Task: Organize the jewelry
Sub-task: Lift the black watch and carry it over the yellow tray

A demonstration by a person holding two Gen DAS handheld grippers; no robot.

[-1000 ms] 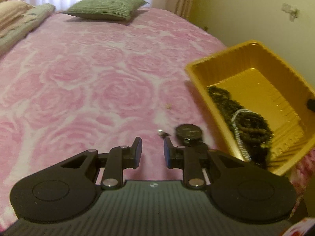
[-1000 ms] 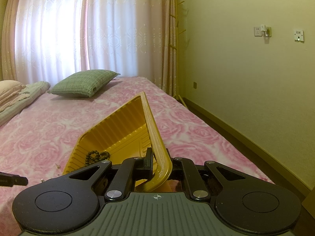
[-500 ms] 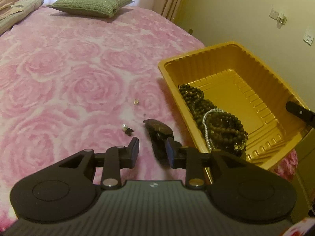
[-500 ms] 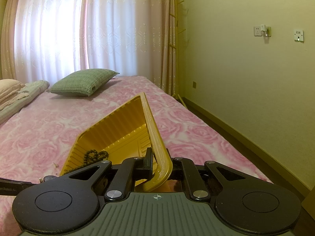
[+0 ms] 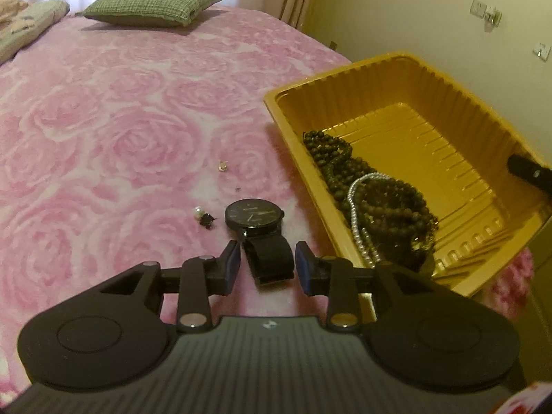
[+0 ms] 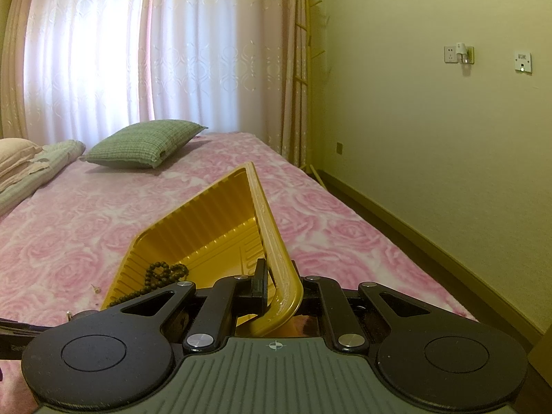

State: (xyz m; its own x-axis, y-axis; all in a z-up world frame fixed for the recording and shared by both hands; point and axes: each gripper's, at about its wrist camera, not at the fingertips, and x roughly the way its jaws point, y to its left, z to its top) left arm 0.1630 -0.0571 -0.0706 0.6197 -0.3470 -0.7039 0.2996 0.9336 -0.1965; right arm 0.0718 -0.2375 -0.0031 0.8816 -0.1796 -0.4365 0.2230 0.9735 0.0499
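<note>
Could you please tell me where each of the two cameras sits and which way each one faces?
Left wrist: on the left claw, angled down at the bed; its open jaws straddle the watch strap beside the yellow tray.
Right wrist: on the right claw, facing the curtains across the bed; its jaws are shut on the tray's rim.
Shared: tray, dark beads, green pillow, pink bedspread, wall sockets.

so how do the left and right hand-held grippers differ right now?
The left hand-held gripper is open, its jaws having just been opening, with the black watch strap between them, untouched; the right hand-held gripper is shut on the yellow tray rim. The left points down at the pink bedspread; the right tilts the tray up. Both are black two-finger units.
</note>
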